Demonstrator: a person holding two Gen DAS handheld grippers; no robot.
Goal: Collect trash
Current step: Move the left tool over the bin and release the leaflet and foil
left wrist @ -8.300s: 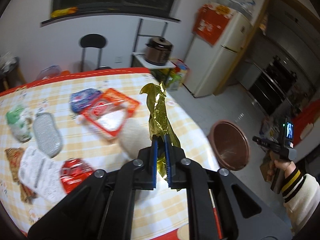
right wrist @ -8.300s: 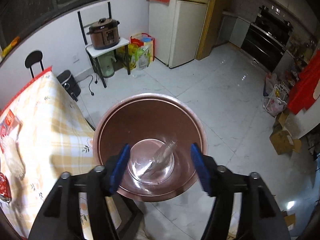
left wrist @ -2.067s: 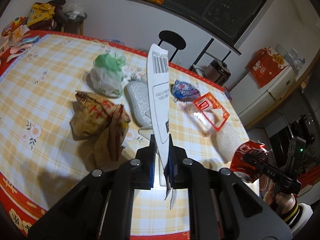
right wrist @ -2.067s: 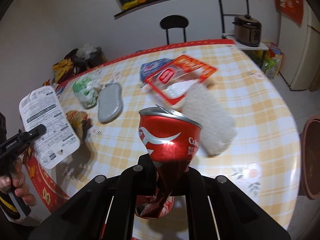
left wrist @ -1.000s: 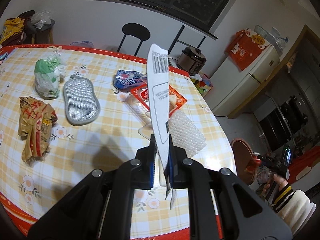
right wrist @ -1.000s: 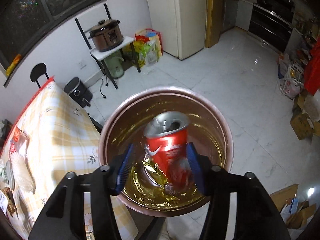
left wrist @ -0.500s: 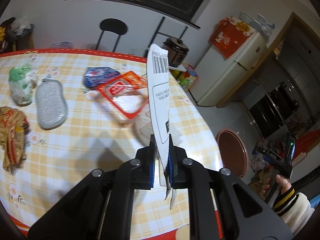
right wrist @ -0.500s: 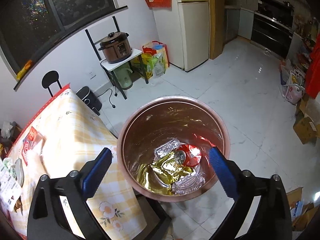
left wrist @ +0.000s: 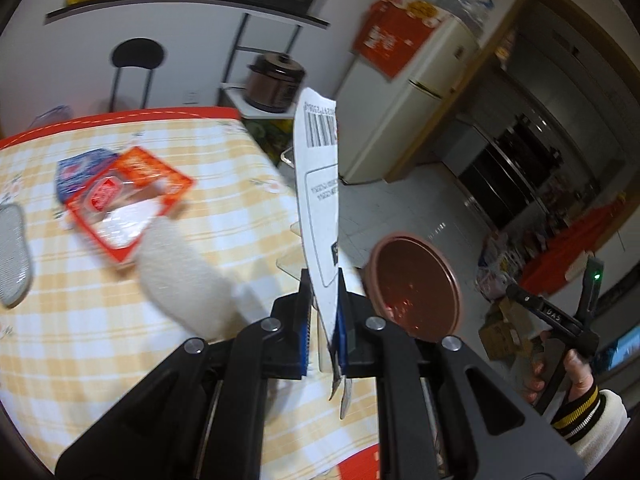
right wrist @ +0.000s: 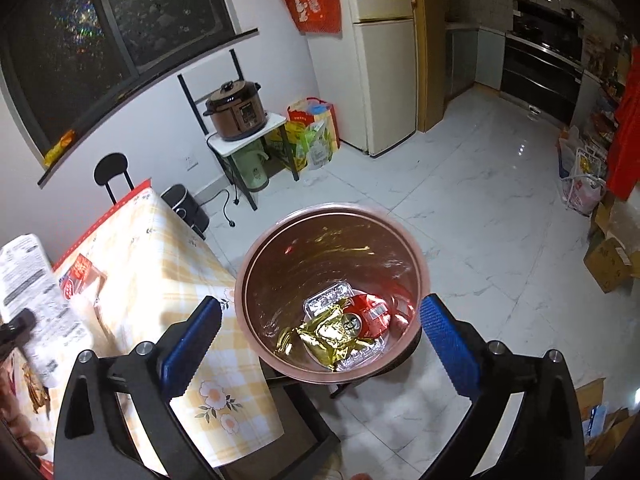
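My left gripper (left wrist: pixel 322 320) is shut on a white printed package sheet (left wrist: pixel 318 188) with a barcode, held upright over the table's right edge. The brown trash bin (left wrist: pixel 416 284) stands on the floor just right of it. My right gripper (right wrist: pixel 316 332) is open and empty above the bin (right wrist: pixel 256 264). Inside the bin lie a red cola can (right wrist: pixel 366 316), a gold foil wrapper (right wrist: pixel 326 336) and a clear plastic tray (right wrist: pixel 326 296). The white sheet (right wrist: pixel 36 292) also shows at the left of the right wrist view.
On the yellow checked table (left wrist: pixel 224 184) lie a white foam net (left wrist: pixel 180 272), a red-and-clear package (left wrist: pixel 128 204), a blue packet (left wrist: pixel 76 168) and a grey sponge (left wrist: pixel 12 256). A rice cooker (right wrist: pixel 236 112) on a stand, a fridge (right wrist: pixel 384 52) and cardboard boxes (right wrist: pixel 612 264) are around the floor.
My left gripper has swung right with the white sheet, bringing the bin closer. My right gripper dropped the cola can into the bin about a second ago, opened wide and rose a little.
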